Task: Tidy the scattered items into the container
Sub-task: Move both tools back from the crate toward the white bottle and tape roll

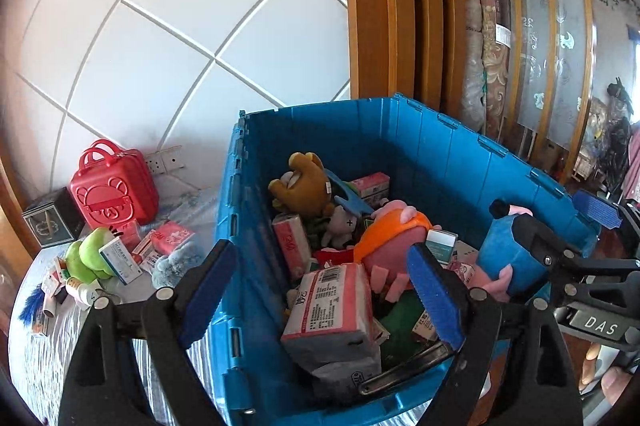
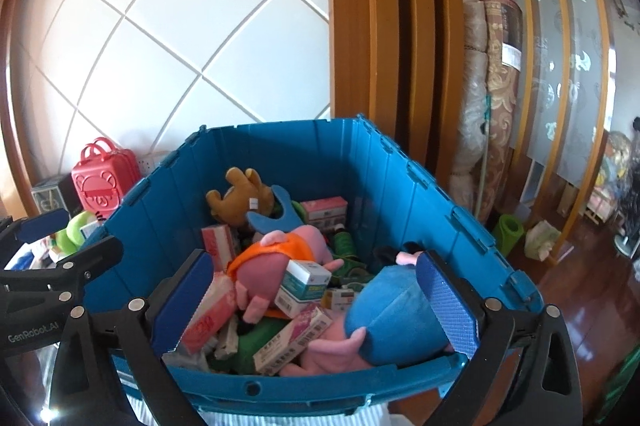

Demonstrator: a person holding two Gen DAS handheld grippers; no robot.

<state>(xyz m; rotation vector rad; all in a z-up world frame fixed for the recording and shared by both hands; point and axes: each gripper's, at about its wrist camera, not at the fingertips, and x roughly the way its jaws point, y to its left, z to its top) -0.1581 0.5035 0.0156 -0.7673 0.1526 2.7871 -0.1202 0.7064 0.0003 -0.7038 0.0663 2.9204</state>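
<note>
The blue crate [image 2: 352, 154] stood on the striped cloth [image 1: 36, 358] against the white tiled wall [image 1: 168, 26], already heaped with plush toys and boxes. Among its contents, a blue-dressed pink plush [image 2: 396, 318] lay by the near right corner, touching the inner pad of the right gripper [image 2: 320, 302], whose fingers were spread wide on either side of the pile without clamping anything. An orange-dressed pink plush [image 2: 276, 262] lay across the middle, a brown bear [image 2: 240, 194] toward the far side, and pink tissue packs [image 1: 332, 302] in the near part. The left gripper [image 1: 320, 298] hung over the crate's near left wall, its fingers likewise parted and empty, one outside the wall and one inside. Left of the crate, still scattered on the cloth, were a red toy case [image 1: 114, 186], a green frog plush [image 1: 90, 256], a grey furry item [image 1: 176, 264] and several small medicine boxes [image 1: 120, 260].
</note>
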